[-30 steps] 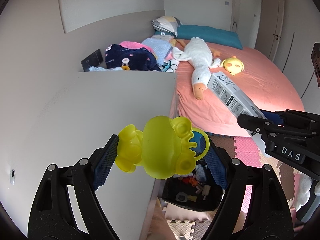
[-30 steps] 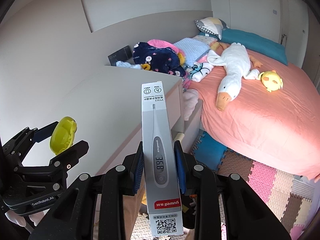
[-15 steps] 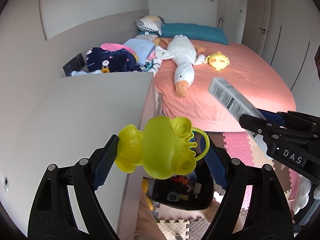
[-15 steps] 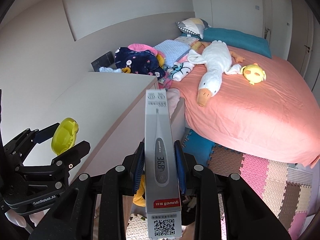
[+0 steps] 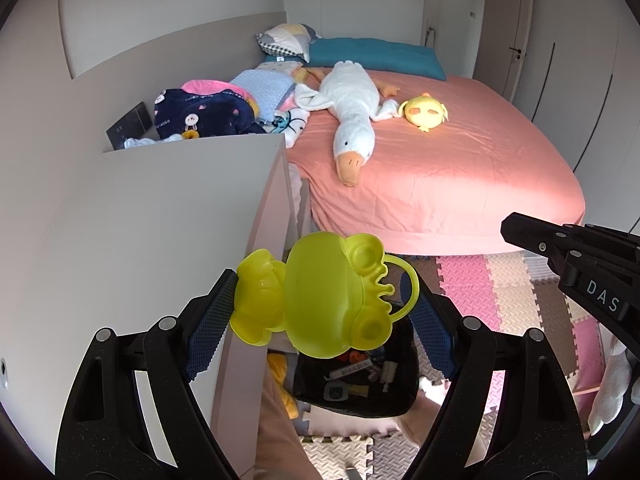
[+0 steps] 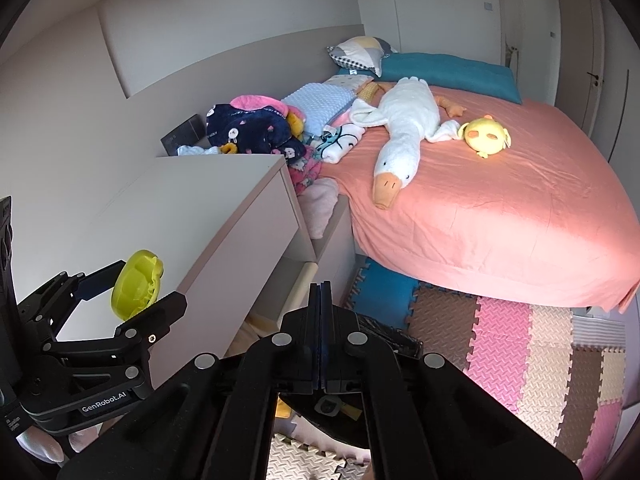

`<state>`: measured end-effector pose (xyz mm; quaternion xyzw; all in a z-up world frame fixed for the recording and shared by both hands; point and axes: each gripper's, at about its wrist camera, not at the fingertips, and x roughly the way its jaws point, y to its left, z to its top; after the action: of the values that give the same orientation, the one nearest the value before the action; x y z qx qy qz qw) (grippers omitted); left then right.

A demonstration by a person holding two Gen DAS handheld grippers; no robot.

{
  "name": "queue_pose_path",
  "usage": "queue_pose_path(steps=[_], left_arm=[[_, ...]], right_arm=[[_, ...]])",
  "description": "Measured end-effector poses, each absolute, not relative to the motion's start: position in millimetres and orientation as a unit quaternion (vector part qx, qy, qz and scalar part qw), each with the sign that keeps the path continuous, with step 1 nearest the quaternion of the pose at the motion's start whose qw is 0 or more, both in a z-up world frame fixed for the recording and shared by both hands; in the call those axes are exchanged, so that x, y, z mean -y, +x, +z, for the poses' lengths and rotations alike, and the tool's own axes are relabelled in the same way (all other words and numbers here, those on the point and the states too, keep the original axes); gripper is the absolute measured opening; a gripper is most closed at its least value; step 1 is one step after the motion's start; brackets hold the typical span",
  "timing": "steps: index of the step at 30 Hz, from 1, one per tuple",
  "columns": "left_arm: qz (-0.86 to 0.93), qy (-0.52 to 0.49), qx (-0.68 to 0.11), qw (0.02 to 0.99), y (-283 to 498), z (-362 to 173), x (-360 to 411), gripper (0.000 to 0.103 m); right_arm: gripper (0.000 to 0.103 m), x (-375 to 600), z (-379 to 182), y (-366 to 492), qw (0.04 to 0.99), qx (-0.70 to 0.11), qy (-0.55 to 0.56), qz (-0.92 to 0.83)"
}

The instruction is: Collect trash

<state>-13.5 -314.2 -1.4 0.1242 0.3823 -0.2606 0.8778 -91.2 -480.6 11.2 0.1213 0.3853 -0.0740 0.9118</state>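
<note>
walls: pale | bed (image 6: 500, 200): pink sheet | floor (image 6: 540, 344): foam mats | cabinet (image 5: 140, 216): white

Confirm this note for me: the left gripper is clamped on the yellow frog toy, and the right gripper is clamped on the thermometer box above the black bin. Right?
Not quite. The left gripper does clamp the yellow frog toy, but the right gripper holds nothing: the right wrist view shows its jaws, which have just been closing, pressed together and empty. No thermometer box shows in either view. The black bin lies below.

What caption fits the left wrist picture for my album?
Left gripper holds a yellow frog toy above a black trash bag, beside the pink bed.
</note>
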Motion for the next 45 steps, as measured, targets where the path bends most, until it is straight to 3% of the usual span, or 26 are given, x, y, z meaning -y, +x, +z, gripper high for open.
queue_pose_path(steps=[8, 11, 45], left_arm=[[-0.289, 0.133, -0.402, 0.859, -13, -12, 323, 0.081], [-0.305, 0.124, -0.412, 0.849, -13, -15, 326, 0.096], [-0.294, 0.129, -0.404, 0.856, -24, -6, 321, 0.096]], right_arm=[[0.001, 487, 6, -92, 0.909, -0.387, 0.136, -0.078], [0.001, 488, 6, -92, 0.909, -0.386, 0.137, -0.080], [0.001, 488, 10, -104, 0.908, -0.386, 0.139, -0.082]])
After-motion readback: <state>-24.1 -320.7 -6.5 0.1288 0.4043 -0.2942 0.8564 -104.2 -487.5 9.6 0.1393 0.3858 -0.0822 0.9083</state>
